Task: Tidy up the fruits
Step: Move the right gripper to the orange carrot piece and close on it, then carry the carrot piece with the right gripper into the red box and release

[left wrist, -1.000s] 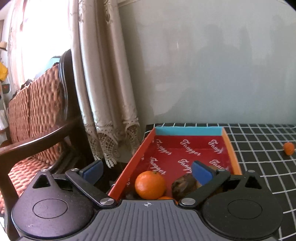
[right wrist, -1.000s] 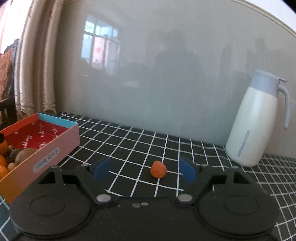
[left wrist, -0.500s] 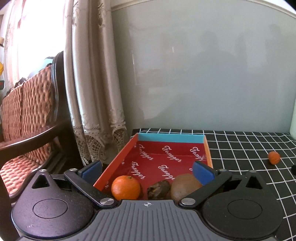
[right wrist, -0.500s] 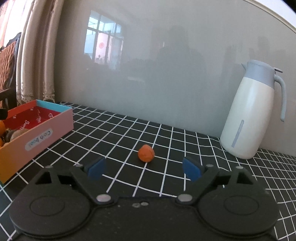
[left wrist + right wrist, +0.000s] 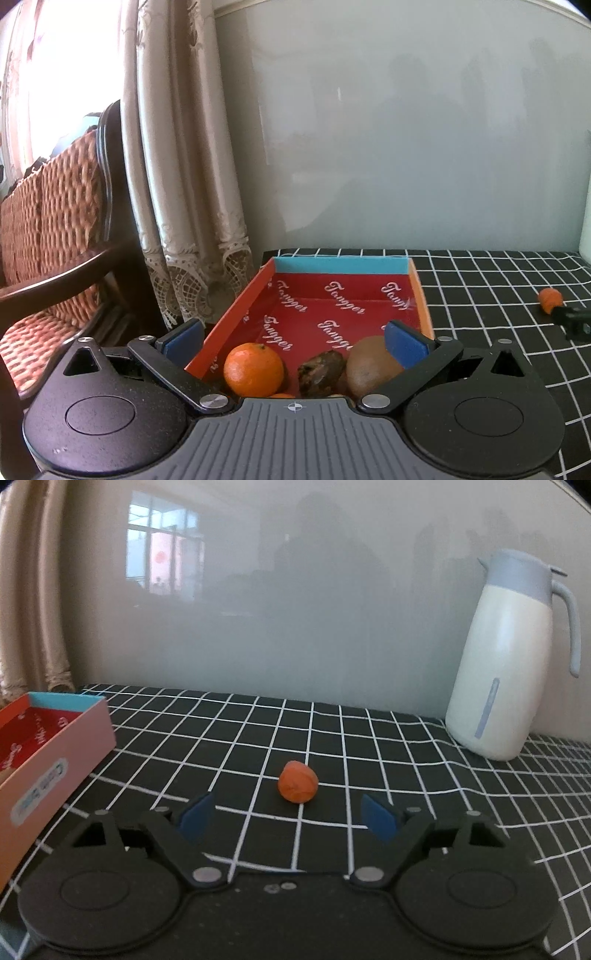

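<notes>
— Fruit is sitting loose on the checked cloth, one small orange fruit, well apart from the box and off to the side where the white jug is standing.

— And which gripper is nearer to it?

— The right gripper, by a long way. The fruit is lying straight ahead of it, just beyond the blue pads and about centred on the gap. Its jaws are closing a little at this moment, but they are standing wide and nothing is between them yet. The fruit is roundish, so I am seeing no long axis to line up with.

— What is the left one doing?

— The left gripper is hanging over the near end of the box, jaws spread, gripping nothing. Inside the box, under it, an orange, a dark wrinkled fruit and a brown kiwi-like fruit are lying side by side against the near wall.

— So the next move?

— I am guessing the right one is needing to go forward and a touch down until the pads are straddling the loose fruit, then carrying it toward the box.
</notes>
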### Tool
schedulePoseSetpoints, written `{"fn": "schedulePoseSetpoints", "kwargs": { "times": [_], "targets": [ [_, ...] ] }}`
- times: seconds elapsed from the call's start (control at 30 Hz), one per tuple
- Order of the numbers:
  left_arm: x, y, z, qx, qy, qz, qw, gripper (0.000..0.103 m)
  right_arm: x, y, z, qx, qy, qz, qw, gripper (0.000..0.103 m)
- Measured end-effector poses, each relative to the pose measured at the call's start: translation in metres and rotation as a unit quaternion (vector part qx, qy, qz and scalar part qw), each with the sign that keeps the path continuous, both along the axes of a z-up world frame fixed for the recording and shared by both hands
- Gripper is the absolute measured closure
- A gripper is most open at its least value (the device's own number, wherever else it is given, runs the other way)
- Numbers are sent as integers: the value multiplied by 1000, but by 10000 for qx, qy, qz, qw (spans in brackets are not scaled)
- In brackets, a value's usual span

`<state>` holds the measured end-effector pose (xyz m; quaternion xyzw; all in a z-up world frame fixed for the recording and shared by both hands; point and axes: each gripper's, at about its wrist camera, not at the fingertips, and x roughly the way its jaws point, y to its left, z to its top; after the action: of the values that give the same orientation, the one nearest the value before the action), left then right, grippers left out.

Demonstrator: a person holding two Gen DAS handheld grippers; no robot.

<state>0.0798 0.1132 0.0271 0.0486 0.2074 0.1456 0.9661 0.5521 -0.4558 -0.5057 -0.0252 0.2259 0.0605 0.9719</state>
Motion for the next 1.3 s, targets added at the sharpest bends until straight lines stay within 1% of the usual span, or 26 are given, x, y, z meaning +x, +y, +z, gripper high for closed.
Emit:
{"fn": "schedulePoseSetpoints", "kwargs": {
  "times": [0.03, 0.1, 0.2, 0.33, 0.53, 0.6, 0.77, 0.83, 0.87, 0.9, 1.07, 1.3],
  "targets": [
    [0, 2, 0, -4, 1, 10, 10000, 0, 4, 2, 0, 44, 28, -68, 10000, 21],
    [0, 4, -2, 3, -4, 6, 10000, 0, 12, 6, -1, 119, 101, -191, 9997, 26],
    [2, 8, -5, 60, 21, 32, 10000, 0, 22, 11, -4, 169, 221, -341, 9990, 29],
    [6, 21, -5, 1, -10, 210, 9998, 0, 33, 16, -11, 143, 355, -436, 9983, 31],
    [13, 46, -5, -79, -104, 656, 9978, 0, 46, 21, -18, 115, 485, -574, 9971, 34],
    [13, 53, -4, -140, -123, 729, 9972, 0, 52, 21, -20, 145, 525, -618, 9966, 36],
    [13, 63, -5, -146, -99, 814, 9965, 0, 64, 17, -20, 260, 574, -756, 9951, 37],
    [15, 66, -7, -137, -59, 830, 9964, 0, 68, 15, -20, 283, 570, -753, 9951, 43],
    [15, 67, -7, -132, -55, 840, 9964, 0, 68, 15, -20, 288, 555, -697, 9956, 56],
    [14, 67, -7, -126, -54, 842, 9964, 0, 69, 15, -19, 268, 535, -677, 9959, 74],
    [13, 71, -6, -133, -59, 875, 9961, 0, 62, 18, -18, 242, 450, -530, 9973, 75],
    [11, 68, -3, -80, -67, 818, 9966, 0, 25, 28, -2, 99, 145, -285, 9994, 75]
  ]
}}
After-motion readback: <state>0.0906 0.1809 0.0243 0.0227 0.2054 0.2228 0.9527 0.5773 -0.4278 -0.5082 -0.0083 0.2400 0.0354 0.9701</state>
